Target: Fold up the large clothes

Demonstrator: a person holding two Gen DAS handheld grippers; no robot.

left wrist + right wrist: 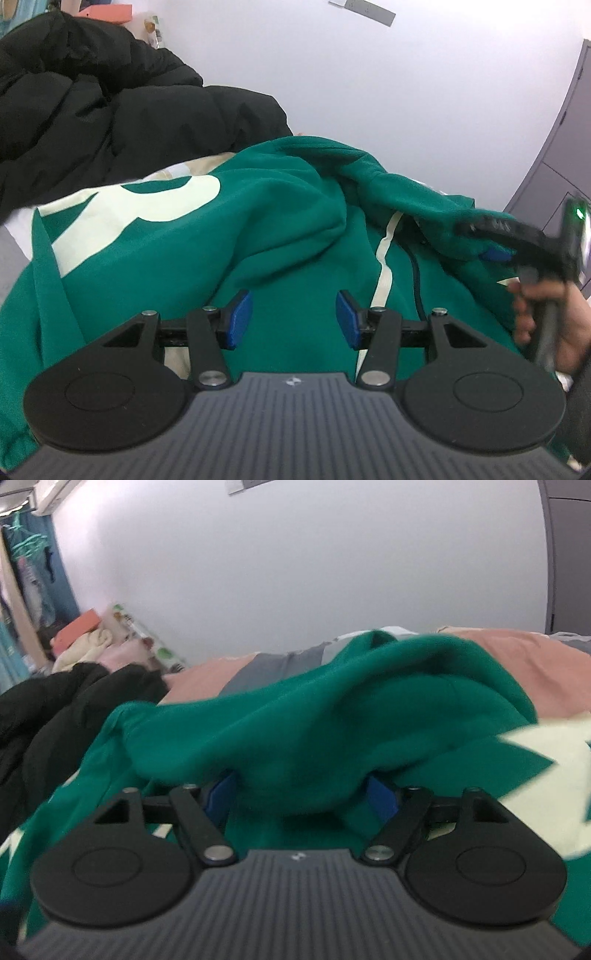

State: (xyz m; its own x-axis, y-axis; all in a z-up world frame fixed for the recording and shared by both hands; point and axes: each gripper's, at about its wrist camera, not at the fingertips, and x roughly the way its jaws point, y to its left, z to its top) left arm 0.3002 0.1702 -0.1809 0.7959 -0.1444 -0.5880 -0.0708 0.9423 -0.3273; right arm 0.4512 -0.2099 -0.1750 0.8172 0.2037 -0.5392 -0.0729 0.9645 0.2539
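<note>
Bedding in pink and grey [517, 664] carries the green hoodie [280, 236], which lies rumpled across mid-frame, no neat fold showing, so most of the folding looks undone. A black jacket [92, 110] is heaped at upper left. The left gripper [294, 319] hovers spread over green cloth, pinching nothing. The right gripper [301, 794] stands wide, a bunched fold lying loose between its fingers.

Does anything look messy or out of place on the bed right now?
The green hoodie lies rumpled, its hood bunched up, not flat. A black jacket is heaped beside it, touching its edge.
</note>
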